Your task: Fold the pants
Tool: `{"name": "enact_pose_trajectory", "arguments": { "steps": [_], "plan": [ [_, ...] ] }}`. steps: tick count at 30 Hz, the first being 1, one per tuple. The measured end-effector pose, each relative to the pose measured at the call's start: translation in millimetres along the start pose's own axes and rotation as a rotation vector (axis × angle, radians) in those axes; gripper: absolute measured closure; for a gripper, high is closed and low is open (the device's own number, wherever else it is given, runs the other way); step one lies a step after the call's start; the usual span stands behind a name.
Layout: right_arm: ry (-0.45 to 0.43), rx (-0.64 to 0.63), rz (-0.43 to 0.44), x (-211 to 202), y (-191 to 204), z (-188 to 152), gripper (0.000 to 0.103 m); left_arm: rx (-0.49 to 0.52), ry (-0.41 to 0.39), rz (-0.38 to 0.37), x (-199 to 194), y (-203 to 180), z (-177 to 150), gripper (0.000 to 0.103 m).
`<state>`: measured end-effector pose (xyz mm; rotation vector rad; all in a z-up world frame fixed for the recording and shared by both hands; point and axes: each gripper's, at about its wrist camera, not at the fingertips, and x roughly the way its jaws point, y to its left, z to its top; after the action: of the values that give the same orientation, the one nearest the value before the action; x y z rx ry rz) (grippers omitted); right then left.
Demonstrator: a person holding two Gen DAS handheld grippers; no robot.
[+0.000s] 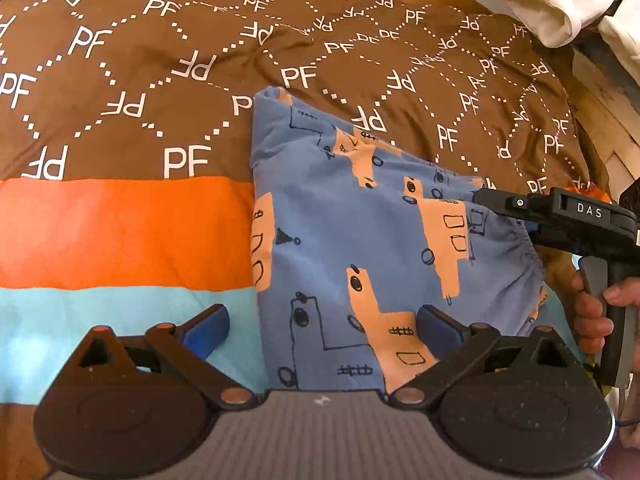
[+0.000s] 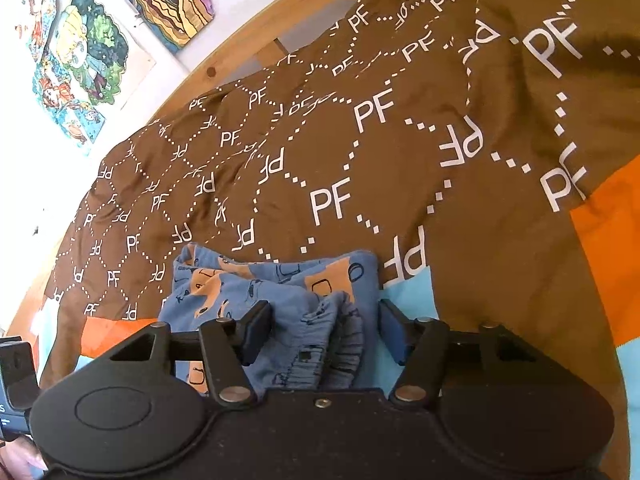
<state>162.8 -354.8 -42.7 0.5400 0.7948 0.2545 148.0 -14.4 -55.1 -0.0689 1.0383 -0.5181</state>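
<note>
The left hand-held gripper stands apart over the near edge of the folded pants; the right hand-held gripper straddles the gathered waistband, pads not pressing; the pants lie on the bed's duvet.

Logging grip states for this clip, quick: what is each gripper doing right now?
Left gripper: open, jaws astride the blue pants' near edge, not clamped.
Right gripper: open, the pants' gathered waistband between its fingers, not pinched.
</note>
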Motion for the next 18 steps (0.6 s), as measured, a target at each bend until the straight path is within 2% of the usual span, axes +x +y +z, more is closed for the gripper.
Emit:
{"name": "enact_pose_trajectory", "arguments": {
  "steps": [8, 18],
  "plan": [
    [-0.001, -0.012, -0.005, 0.4, 1.1, -0.5, 0.042, 0.006, 0.002, -0.007, -1.2, 0.0, 0.2, 0.007],
    [0.007, -0.025, -0.006, 0.2, 1.7, 0.0, 0.043, 0.016, 0.015, -0.048, -4.7, -2.3, 2.8, 0.025]
  ]
}}
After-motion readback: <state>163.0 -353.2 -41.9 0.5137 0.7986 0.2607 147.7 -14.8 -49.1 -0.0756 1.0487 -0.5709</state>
